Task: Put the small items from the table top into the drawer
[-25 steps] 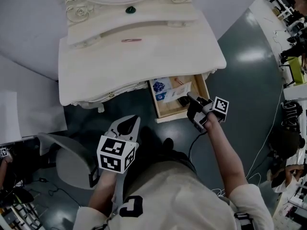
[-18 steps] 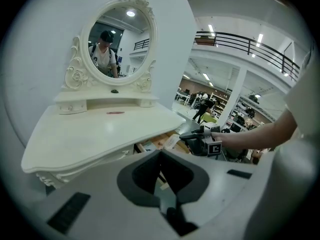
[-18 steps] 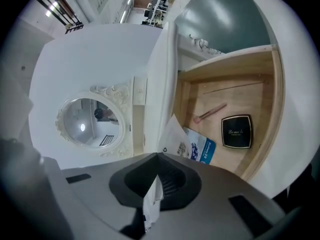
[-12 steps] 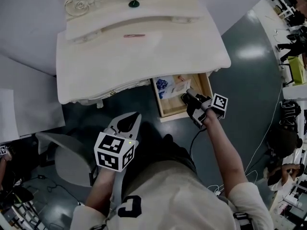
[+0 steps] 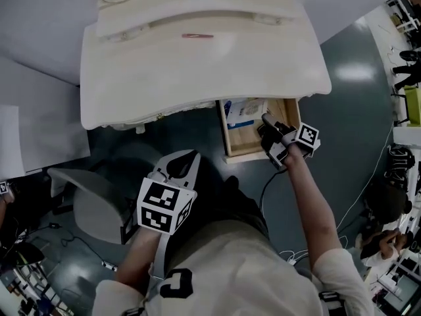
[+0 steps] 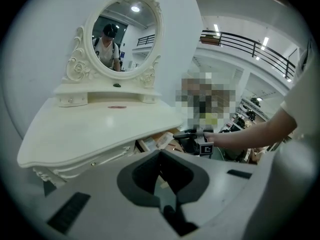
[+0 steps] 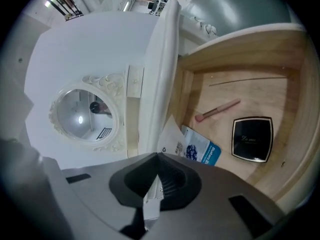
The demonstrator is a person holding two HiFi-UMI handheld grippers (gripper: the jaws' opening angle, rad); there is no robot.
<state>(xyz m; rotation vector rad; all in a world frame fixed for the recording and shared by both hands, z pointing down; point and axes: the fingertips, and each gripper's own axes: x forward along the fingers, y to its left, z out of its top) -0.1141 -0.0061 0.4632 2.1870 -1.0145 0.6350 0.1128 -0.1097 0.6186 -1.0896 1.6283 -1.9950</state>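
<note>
Lying in the wooden drawer [image 7: 250, 91] is a glossy square black compact [image 7: 252, 139].

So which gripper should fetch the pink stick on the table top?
Left, probably. The left gripper hangs free before the table, and its view looks over the top at the pink stick. The right gripper is down at the open drawer, jaws shut.

Open-plan lab hall, cluttered workbenches [image 5: 402, 18], railed mezzanine [image 6: 250, 41], white dressing table [image 5: 197, 71] before plain backdrop [image 5: 39, 18]
</note>
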